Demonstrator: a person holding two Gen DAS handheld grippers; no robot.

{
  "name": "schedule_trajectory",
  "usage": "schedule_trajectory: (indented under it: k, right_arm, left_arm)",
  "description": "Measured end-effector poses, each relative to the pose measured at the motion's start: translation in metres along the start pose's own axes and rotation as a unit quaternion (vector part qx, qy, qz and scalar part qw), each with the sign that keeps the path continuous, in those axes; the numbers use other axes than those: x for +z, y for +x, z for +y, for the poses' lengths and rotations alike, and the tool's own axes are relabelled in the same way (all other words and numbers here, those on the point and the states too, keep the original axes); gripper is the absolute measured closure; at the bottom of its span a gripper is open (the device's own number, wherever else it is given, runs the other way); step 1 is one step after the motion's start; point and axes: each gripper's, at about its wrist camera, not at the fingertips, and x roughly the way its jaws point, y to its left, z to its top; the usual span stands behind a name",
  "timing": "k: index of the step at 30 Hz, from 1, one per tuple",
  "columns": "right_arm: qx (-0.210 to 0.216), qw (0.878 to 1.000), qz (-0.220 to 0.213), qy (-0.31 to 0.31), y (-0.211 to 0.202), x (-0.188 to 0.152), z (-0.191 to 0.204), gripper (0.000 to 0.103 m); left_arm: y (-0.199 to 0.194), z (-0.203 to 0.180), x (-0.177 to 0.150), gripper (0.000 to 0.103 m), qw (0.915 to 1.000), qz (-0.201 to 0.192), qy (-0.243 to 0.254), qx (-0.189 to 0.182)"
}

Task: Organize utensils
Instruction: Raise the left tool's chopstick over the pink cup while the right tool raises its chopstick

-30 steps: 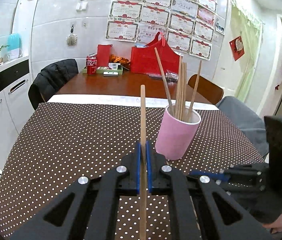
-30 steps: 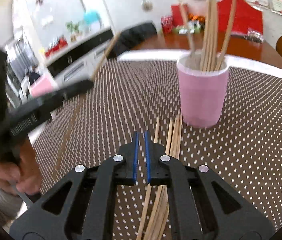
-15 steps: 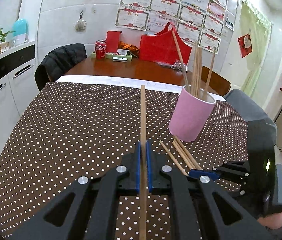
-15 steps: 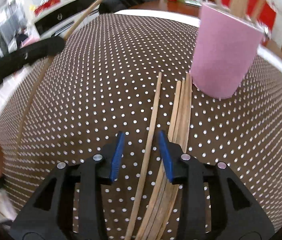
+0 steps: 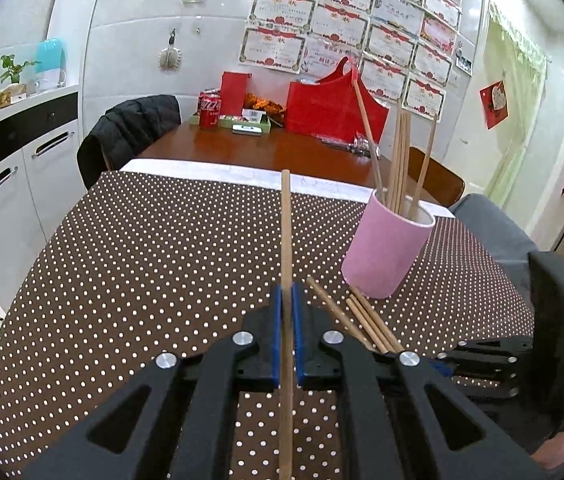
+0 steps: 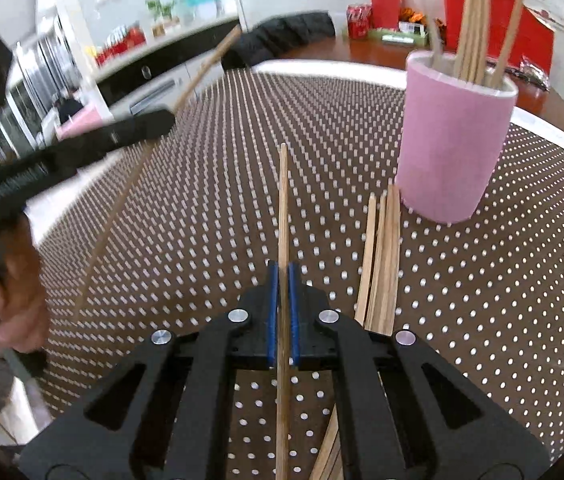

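Wooden chopstick (image 5: 286, 240) clamped in left tool (image 5: 286, 312), another chopstick (image 6: 283, 208) in just-closed right tool (image 6: 282, 304).

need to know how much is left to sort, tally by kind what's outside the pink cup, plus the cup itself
chopsticks held: 2, one in the left gripper, one in the right gripper
loose chopsticks on the dotted cloth: 3 that can be told apart, bunched beside the cup
pink cup: 1
total: 6
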Motion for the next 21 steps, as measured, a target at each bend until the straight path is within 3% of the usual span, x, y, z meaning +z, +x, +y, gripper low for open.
schedule_trajectory:
  k: [5, 10, 15, 21]
  right_arm:
    - [0.044, 0.994, -0.085, 0.046, -0.037, 0.013, -0.02, 0.098]
    - [0.049, 0.978, -0.19, 0.069, -0.085, 0.044, -0.04, 0.098]
    - [0.036, 0.953, -0.285, 0.092, -0.119, 0.085, -0.067, 0.098]
    - [0.036, 0.93, -0.342, 0.128, -0.118, 0.123, -0.118, 0.098]
  left_arm:
    - [-0.006, -0.01, 0.018, 0.098, 0.9995, -0.029, 0.001, -0.013]
    - [-0.01, -0.035, 0.054, 0.098, 0.9952, -0.086, 0.02, -0.042]
    - [0.007, -0.062, 0.099, 0.098, 0.9853, -0.144, 0.019, -0.09]
    - [0.041, -0.092, 0.139, 0.098, 0.9693, -0.196, 0.02, -0.147]
